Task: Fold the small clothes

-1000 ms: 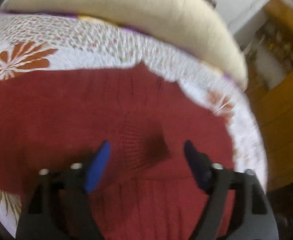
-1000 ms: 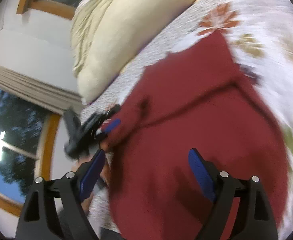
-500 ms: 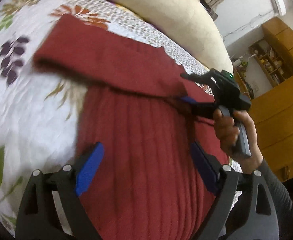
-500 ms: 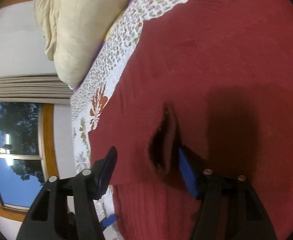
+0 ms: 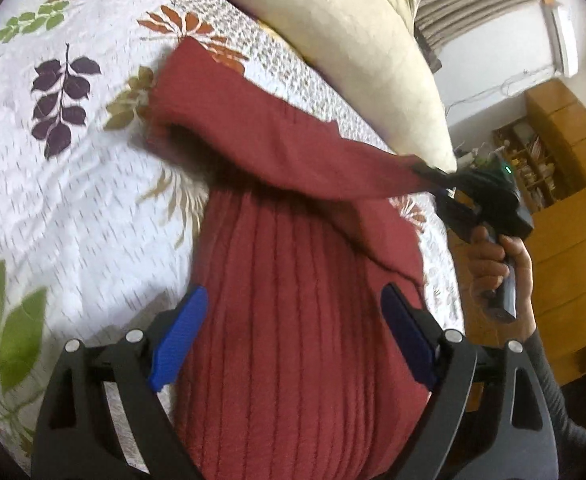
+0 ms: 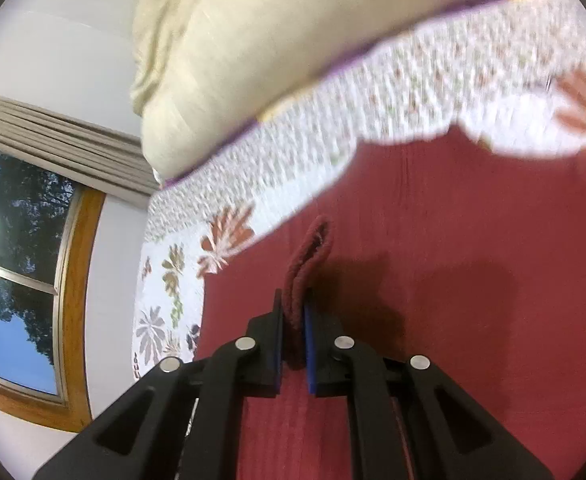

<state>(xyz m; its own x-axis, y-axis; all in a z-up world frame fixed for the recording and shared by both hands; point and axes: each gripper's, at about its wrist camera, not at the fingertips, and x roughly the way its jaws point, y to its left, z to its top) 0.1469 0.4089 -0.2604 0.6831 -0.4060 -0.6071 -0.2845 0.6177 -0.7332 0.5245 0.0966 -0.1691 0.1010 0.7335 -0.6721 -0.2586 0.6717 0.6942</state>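
Closing since half a second ago, the right gripper (image 6: pixel 293 334) now pinches a raised fold of the red knit sweater (image 5: pixel 293 320), where its fingers earlier stood apart around that fold. The sweater lies ribbed on the floral bedspread (image 5: pixel 73 208), one sleeve (image 5: pixel 261 136) drawn across it, perhaps lifted slightly; blur hides this. Only the left view shows the person's hand (image 5: pixel 497 268) and the left gripper (image 5: pixel 293 340), jaws wide, holding nothing. Only the right view shows the window (image 6: pixel 17 260) beside the cream pillow (image 6: pixel 273 48).
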